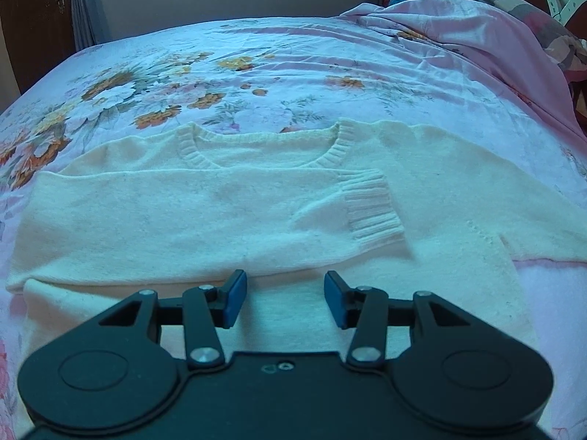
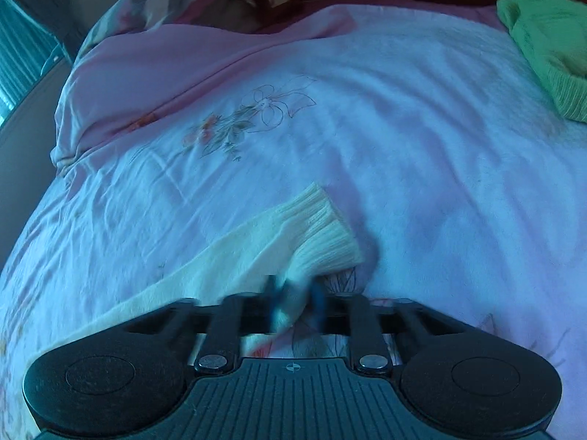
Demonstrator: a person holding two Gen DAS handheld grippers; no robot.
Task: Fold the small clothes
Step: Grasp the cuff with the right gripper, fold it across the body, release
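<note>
The cream sweater (image 1: 220,212) lies flat on the floral bed (image 1: 256,66); one sleeve (image 1: 367,209) is already folded across the chest; the left gripper (image 1: 285,299) hovers half-open and empty at 6 o'clock; the right gripper (image 2: 295,299) pinches the other sleeve (image 2: 315,227); body folds remain.

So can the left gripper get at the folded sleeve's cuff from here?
Probably yes. The left gripper hovers open over the sweater, and the cuff lies on top just ahead with nothing between them.
</note>
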